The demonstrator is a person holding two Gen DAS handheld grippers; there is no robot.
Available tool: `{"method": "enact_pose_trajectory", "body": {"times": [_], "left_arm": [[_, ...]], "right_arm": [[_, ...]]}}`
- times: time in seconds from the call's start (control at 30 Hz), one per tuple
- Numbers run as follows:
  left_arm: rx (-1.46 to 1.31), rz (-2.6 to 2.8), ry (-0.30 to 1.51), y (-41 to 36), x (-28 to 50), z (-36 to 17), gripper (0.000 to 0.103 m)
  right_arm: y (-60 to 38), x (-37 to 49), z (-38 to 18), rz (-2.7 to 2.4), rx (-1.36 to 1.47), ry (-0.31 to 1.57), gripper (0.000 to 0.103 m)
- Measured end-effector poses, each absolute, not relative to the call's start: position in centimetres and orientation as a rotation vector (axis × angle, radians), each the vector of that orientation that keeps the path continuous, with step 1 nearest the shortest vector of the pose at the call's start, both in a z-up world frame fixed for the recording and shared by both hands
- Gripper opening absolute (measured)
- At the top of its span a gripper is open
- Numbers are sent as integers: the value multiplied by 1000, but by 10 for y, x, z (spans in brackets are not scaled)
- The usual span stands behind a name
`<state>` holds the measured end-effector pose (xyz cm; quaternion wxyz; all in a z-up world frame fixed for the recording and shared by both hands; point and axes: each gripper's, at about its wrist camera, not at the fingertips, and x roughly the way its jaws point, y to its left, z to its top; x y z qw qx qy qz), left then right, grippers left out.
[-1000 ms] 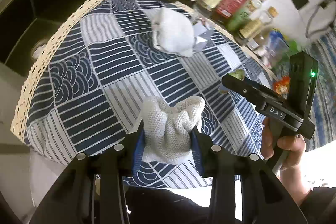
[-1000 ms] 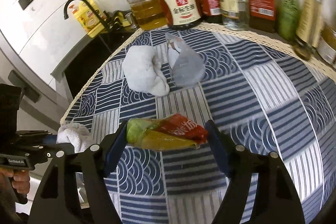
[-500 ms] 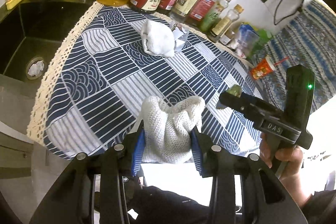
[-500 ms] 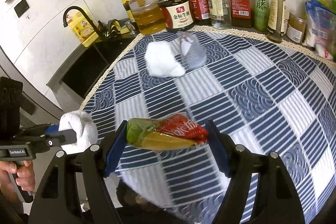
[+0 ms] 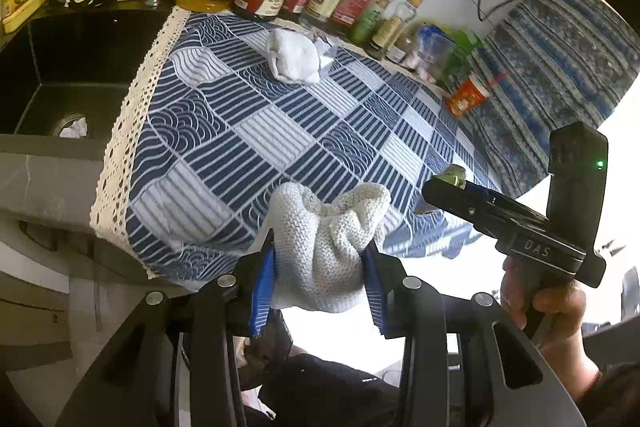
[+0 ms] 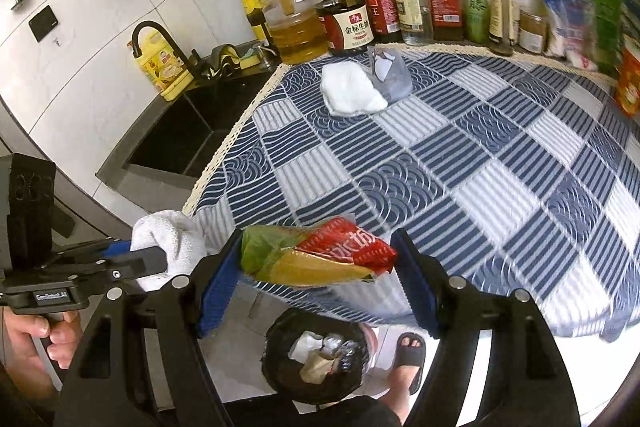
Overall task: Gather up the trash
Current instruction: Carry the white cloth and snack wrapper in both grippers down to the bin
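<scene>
My left gripper (image 5: 320, 279) is shut on a crumpled white knitted cloth (image 5: 326, 247), held off the front edge of the blue patterned tablecloth (image 5: 256, 131). My right gripper (image 6: 316, 267) is shut on a red, green and yellow snack wrapper (image 6: 316, 255), held above a black trash bin (image 6: 316, 359) on the floor that holds several scraps. On the table remain a white crumpled wad (image 6: 350, 91), which also shows in the left wrist view (image 5: 294, 55), and a clear plastic piece (image 6: 390, 73) beside it.
A row of sauce and oil bottles (image 6: 384, 7) lines the back wall. A black sink (image 5: 60, 75) lies left of the table. Snack packets (image 6: 572, 23) and an orange cup (image 5: 466, 95) stand at the right. A sandalled foot (image 6: 408, 351) is beside the bin.
Both grippers have pulled back from over the table to beyond its front edge, each still holding its item. The trash bin has come into the right wrist view.
</scene>
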<state>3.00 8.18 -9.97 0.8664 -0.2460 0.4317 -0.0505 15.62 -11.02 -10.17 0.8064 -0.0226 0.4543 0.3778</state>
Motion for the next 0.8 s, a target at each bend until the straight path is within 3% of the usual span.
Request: {"method": "enact_pose_trajectory", "body": {"times": [0.53, 0.8], "left_arm": [[-469, -227, 991, 76, -8, -129, 37], [-465, -229, 1062, 73, -24, -155, 37]], "right_arm": [[-115, 78, -122, 708, 25, 1022, 73], [-114, 67, -159, 732, 81, 1124, 73]]}}
